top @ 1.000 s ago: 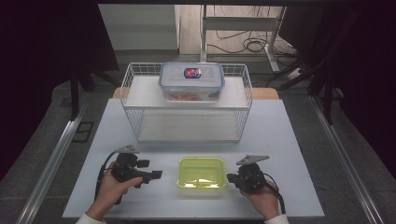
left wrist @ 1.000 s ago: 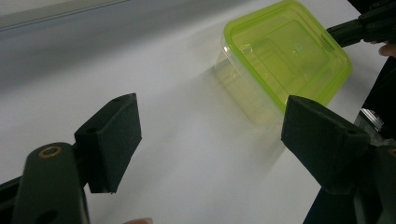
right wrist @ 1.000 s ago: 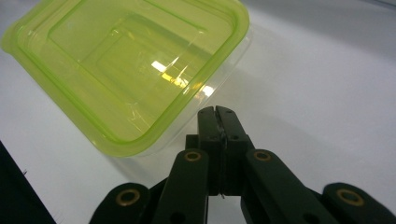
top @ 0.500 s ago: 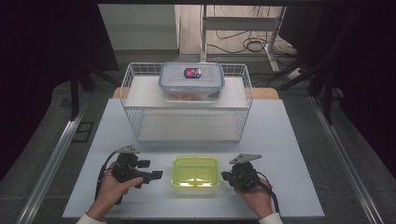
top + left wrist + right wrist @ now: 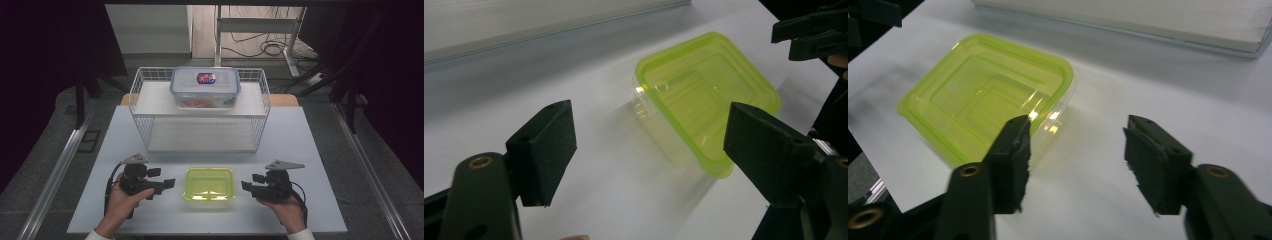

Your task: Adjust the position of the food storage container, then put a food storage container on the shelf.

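Green-lidded container (image 5: pixel 209 184) lies between both grippers, long axis running hand to hand. Left gripper (image 5: pixel 169 183) gapes empty just beside it. Right gripper (image 5: pixel 247 185), jaws just opened and empty, sits slightly farther off.

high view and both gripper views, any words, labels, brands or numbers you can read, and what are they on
No text can be read in any view.
Red and blue label on the lid of the clear lidded container on top of the wire basket: too small and blurred to read.
Green-lidded container on the white table: no print visible.
Left gripper and right gripper: no markings visible.
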{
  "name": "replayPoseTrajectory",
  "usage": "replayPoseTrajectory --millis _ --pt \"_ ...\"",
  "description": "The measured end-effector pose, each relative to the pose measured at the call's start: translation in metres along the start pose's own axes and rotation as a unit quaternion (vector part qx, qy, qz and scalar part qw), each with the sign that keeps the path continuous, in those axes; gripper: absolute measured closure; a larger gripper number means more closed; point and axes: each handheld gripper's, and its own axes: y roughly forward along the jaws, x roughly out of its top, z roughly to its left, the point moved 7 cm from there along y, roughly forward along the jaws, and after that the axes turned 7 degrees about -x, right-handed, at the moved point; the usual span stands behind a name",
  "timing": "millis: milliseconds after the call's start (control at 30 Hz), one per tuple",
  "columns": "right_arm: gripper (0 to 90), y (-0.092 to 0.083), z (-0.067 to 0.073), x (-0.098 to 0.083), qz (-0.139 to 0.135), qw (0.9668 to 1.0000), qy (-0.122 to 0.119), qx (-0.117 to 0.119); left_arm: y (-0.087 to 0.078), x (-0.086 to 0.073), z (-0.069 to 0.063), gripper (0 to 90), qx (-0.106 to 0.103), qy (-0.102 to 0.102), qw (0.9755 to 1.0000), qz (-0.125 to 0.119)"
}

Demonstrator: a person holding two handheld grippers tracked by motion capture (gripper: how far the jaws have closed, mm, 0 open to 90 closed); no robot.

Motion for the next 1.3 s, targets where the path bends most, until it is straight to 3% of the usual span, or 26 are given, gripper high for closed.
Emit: replayPoseTrajectory --millis 233,433,667,800,900,1067,1133,1300 --pt "32.1 0.004 0.007 -0.002 0.004 0.9998 0.0 0.018 0.008 -0.001 -0.004 20.4 -0.019 -0.014 0.9996 0.012" --pt "31.3 0.009 0.009 -0.003 0.009 0.9997 0.002 0.022 0.016 0.0 -0.005 20.4 -0.02 -0.037 0.999 0.015" --pt "31.4 0.01 0.011 -0.003 0.012 0.9997 0.001 0.023 0.032 0.0 -0.01 21.0 -0.046 -0.06 0.9968 0.025" --pt "31.7 0.01 0.009 -0.003 0.012 0.9997 0.002 0.02 0.043 -0.001 -0.012 24.5 -0.046 -0.06 0.9964 0.039" --pt "31.7 0.011 0.008 -0.004 0.014 0.9998 0.001 0.015 0.051 -0.003 -0.011 25.2 -0.054 -0.072 0.9949 0.046" --pt "32.3 0.011 0.007 -0.004 0.016 0.9998 0.001 0.014 0.057 -0.006 -0.008 28.2 -0.066 -0.087 0.9928 0.05" --pt "32.4 0.012 0.007 -0.004 0.016 0.9998 0.002 0.012 0.059 -0.006 -0.008 32.3 -0.067 -0.086 0.9931 0.044" --pt "32.5 0.011 0.005 -0.004 0.015 0.9998 0.004 0.009 0.063 -0.009 -0.008 37.0 -0.076 -0.092 0.9913 0.056"
